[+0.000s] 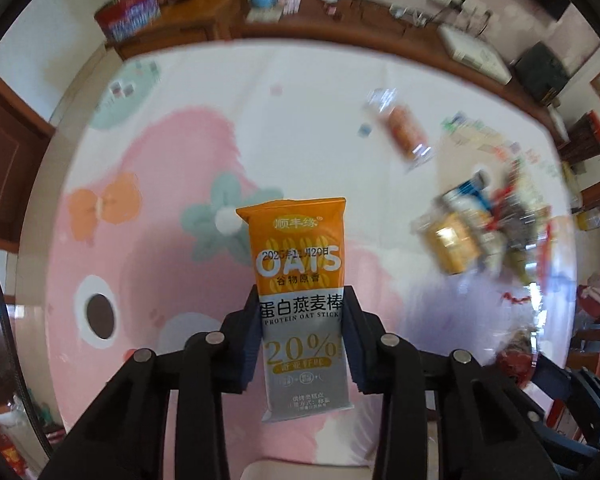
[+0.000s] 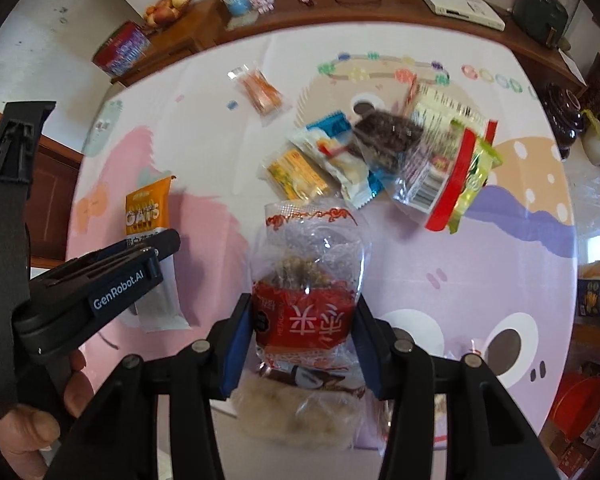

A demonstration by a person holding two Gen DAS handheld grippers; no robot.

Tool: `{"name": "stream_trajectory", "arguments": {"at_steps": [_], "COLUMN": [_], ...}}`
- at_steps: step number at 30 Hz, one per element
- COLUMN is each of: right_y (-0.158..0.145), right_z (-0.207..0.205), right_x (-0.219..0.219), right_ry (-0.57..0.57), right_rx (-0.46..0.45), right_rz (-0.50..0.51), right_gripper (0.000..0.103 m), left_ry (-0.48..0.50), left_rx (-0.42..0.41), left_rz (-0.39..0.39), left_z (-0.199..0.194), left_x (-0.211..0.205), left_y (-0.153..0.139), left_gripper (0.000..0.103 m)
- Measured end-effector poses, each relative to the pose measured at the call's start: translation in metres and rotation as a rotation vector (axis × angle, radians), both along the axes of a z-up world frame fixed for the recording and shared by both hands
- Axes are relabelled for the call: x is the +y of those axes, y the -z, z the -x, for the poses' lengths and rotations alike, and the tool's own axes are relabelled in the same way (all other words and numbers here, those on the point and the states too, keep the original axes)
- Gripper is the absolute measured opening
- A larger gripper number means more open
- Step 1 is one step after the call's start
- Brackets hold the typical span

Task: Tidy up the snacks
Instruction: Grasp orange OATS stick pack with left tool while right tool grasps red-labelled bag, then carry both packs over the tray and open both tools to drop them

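between left tool [image 1: 302, 320] pads, "oats" "20%" bar [image 1: 300, 276] clamped; right tool [image 2: 300, 344] grips red-label snack [image 2: 306, 304].

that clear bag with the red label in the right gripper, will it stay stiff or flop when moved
The bag will probably flop: its thin clear film is crinkled and bulges above the right gripper. It looks light, holding puffy pale pieces. The glossy plastic may slip between the fingers, which pinch only its middle.

Both wrist cameras look steeply down, from close range, along their fingers onto the cartoon-print table [image 1: 172, 92]; the right view, alongside, also takes in the left gripper [image 2: 162, 248]; both share the snack pile [image 1: 480, 228].
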State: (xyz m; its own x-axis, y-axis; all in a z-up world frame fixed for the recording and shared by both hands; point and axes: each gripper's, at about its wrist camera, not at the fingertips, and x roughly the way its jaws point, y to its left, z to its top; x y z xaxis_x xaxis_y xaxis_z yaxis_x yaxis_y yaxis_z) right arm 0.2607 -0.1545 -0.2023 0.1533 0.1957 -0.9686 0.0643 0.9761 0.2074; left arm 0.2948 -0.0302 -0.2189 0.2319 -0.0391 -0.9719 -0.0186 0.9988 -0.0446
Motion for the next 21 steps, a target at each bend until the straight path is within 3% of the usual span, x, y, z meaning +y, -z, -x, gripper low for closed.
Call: {"name": "stream_trajectory", "arguments": {"at_steps": [10, 14, 21], "right_y": [-0.097, -0.135, -0.183], "right_z": [0.047, 0.073, 0.133], "right_x": [-0.012, -0.012, -0.021], "right_ry": [-0.011, -0.014, -0.009], "right_rx": [-0.180, -0.247, -0.349], "right_rz": [-0.057, -0.069, -0.084], "right_gripper": [0.048, 0.048, 0.048], "left_ry": [0.125, 0.181, 0.258], "left_rx": [-0.237, -0.307, -0.388], "left_rz": [0.038, 0.042, 0.030], "left_z": [0.055, 0.097, 0.167], "left_x": [0.001, -0.002, -0.010], "left_y": [-0.134, -0.172, -0.209], "left_gripper": [0.035, 0.035, 0.035]}}
